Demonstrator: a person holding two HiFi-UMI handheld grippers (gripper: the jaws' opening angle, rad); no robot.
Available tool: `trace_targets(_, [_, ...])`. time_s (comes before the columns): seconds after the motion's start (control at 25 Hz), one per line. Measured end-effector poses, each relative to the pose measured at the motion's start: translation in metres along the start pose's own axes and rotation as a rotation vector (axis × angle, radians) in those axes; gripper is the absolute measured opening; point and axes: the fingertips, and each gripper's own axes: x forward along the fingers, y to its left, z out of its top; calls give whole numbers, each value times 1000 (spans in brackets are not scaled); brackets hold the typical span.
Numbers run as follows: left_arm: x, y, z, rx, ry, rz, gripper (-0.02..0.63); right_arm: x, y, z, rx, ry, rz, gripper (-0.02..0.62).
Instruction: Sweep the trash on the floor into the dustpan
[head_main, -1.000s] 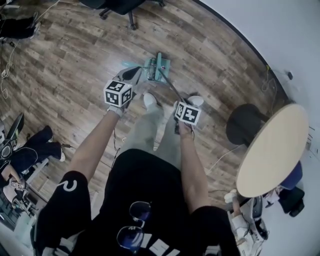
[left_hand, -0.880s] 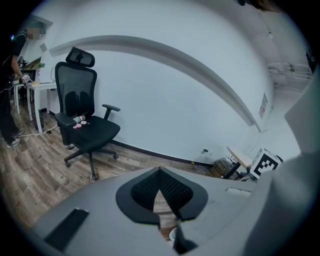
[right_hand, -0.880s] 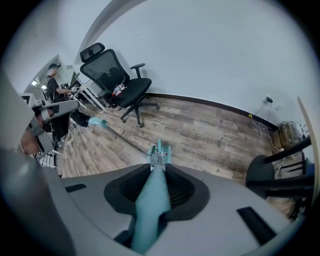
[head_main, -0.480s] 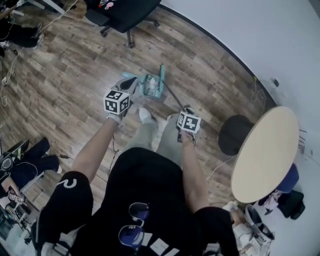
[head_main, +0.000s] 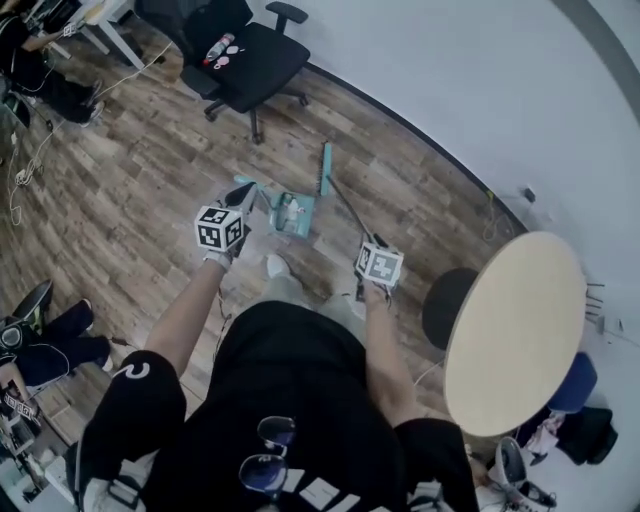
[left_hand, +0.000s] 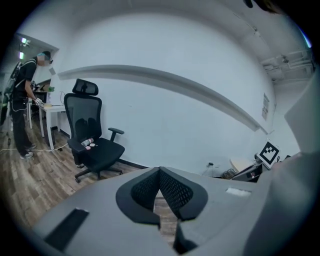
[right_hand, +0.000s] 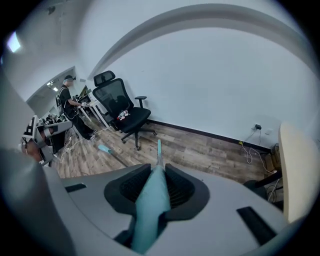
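Observation:
In the head view a teal dustpan lies on the wood floor in front of the feet, with white trash inside it. Its teal handle grip sticks out beside my left gripper. That left gripper is shut, tips touching, with nothing between them. My right gripper is shut on the teal grip of the broom handle. The thin handle runs down to the teal broom head beside the dustpan. The broom head also shows in the right gripper view.
A black office chair with small items on its seat stands near the white wall. A round wooden table and a dark stool are at the right. Cables trail at the left. A person stands at a desk.
The head view has swung up toward the wall, so the dustpan, broom and grippers sit lower in frame and the chair has come into view. Both grippers' holds look unchanged.

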Motion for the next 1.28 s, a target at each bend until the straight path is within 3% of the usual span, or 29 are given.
trace_targets(0.2, [-25,-53,0,3,-34,58,-2,-36,-41,8,-7,-70,41,86])
trace_targets(0.64, [-60,-184,-47,1,-47,118,-2,-105,-149,-29,-13,-88,50,84])
trace_targets(0.88, [-85,-198,-64,-12,-45,151,-2,-122,-174,-54,-14,-65,31,84])
trace_targets(1.28, [-115,-189,-78,-27,-45,142,-2,-134,-165,-84,0,-48,-9,84])
